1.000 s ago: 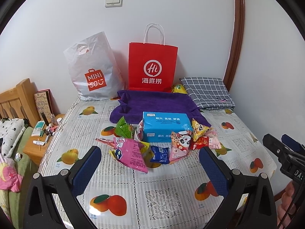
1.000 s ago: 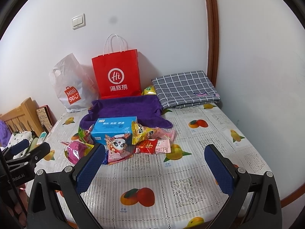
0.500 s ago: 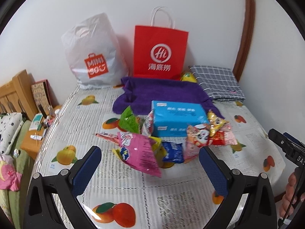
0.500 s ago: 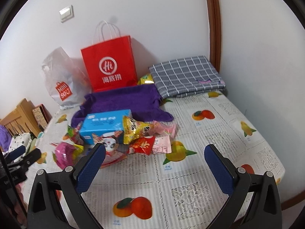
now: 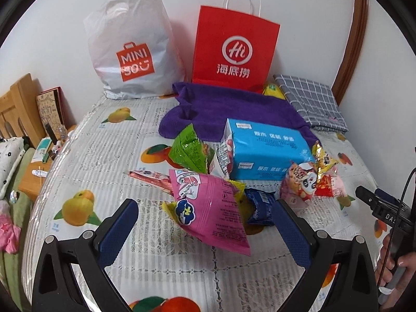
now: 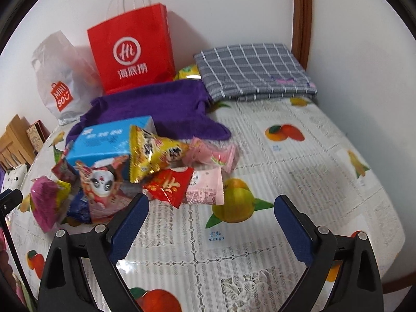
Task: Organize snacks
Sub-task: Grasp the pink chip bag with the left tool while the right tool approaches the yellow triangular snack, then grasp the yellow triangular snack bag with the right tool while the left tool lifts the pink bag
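Glossy crinkled foil snack packets (image 5: pixel 208 205) heaped mid-tabletop (image 6: pixel 299 169) on fruit-print vinyl marked "mango", against rectangular blue tissue pack (image 5: pixel 262 153). Red paper bag (image 5: pixel 235 49), "Hi" logo; white plastic bag (image 5: pixel 130 52), "MINISO". Left hand-held gripper (image 5: pixel 205 230) wide, empty. Right hand-held gripper (image 6: pixel 210 228) closing, empty.

Evenly and softly lit, fairly bright, no harsh shadows. Faint shade on the wall behind the red bag (image 6: pixel 131 52). Glossy glare on the tablecloth (image 6: pixel 299 161) near the bottom edge and on snack wrappers (image 5: pixel 208 205). Strong fisheye bending with black corners. Slight motion blur, most in the right wrist view.
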